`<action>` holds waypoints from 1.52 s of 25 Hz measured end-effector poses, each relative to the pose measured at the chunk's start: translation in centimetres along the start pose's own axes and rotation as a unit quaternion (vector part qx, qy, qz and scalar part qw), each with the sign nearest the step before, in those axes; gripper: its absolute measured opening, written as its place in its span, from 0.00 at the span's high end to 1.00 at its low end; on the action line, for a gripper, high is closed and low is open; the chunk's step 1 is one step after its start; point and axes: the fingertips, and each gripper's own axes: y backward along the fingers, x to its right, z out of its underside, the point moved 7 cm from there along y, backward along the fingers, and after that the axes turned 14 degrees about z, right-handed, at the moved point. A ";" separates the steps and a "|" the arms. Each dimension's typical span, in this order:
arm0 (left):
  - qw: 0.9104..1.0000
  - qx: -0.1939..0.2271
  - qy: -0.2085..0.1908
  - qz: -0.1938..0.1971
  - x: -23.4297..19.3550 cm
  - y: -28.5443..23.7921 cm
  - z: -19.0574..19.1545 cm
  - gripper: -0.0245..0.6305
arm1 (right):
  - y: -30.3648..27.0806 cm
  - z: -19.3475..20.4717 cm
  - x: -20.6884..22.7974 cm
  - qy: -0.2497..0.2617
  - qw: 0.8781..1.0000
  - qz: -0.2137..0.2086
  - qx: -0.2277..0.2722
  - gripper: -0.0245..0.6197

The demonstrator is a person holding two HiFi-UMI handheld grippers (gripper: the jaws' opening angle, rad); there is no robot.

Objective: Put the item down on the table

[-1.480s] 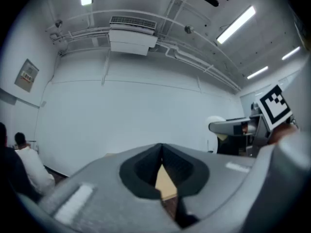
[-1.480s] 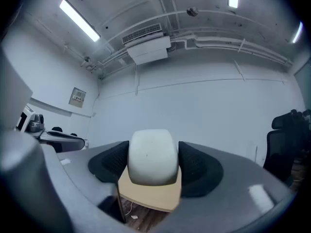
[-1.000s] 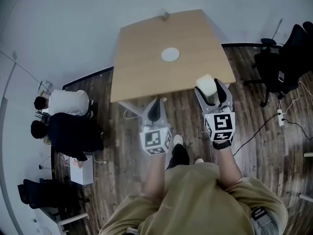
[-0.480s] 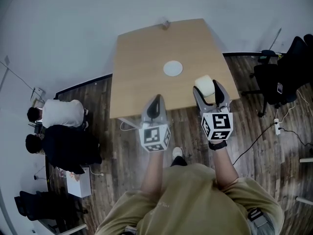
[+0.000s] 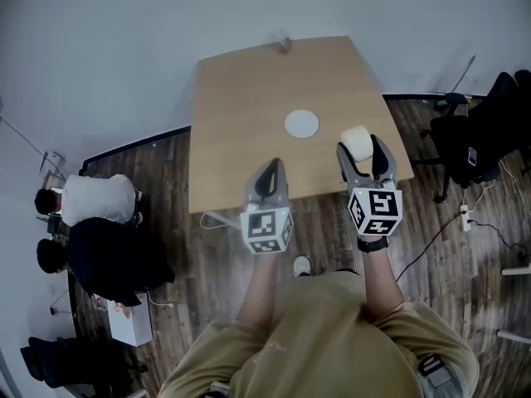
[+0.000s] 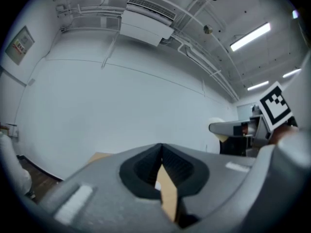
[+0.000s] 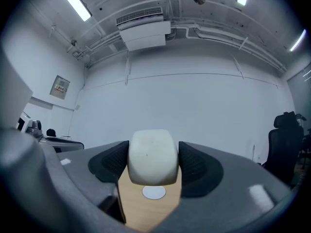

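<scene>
My right gripper (image 5: 358, 149) is shut on a rounded cream-white item (image 5: 356, 142), held over the near right part of the wooden table (image 5: 241, 114). In the right gripper view the item (image 7: 152, 157) fills the gap between the black pads, with the tabletop (image 7: 146, 210) below it. My left gripper (image 5: 267, 175) hangs at the table's near edge, its jaws closed together with nothing in them; in the left gripper view the gripper (image 6: 162, 155) shows only a thin slit of tabletop.
A small white disc (image 5: 301, 123) lies on the table, just left of the held item. Black office chairs (image 5: 477, 123) and floor cables stand at the right. Two seated people (image 5: 91, 222) are at the left. The floor is dark wood.
Both grippers have come forward from in front of the table to over its near edge. The right gripper still holds the item.
</scene>
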 end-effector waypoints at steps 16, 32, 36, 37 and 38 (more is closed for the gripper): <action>0.999 -0.015 0.039 0.013 -6.7 -5.5 3.5 0.96 | -7.7 3.5 -3.4 0.004 0.999 -0.018 -0.045 0.46; 0.999 -0.043 0.021 0.003 -15.2 -20.7 3.0 0.96 | -26.9 4.3 -2.8 -0.019 0.996 -0.076 -0.049 0.46; 0.998 -0.052 0.024 -0.004 -17.3 -23.4 3.5 0.96 | -30.5 5.0 -3.5 -0.010 0.995 -0.092 -0.047 0.46; 0.998 -0.056 0.025 -0.005 -17.5 -24.1 3.8 0.96 | -31.3 5.5 -3.4 -0.012 0.994 -0.096 -0.052 0.46; 0.998 -0.060 0.027 -0.005 -17.8 -24.8 4.3 0.96 | -32.2 6.1 -3.3 -0.012 0.993 -0.100 -0.057 0.46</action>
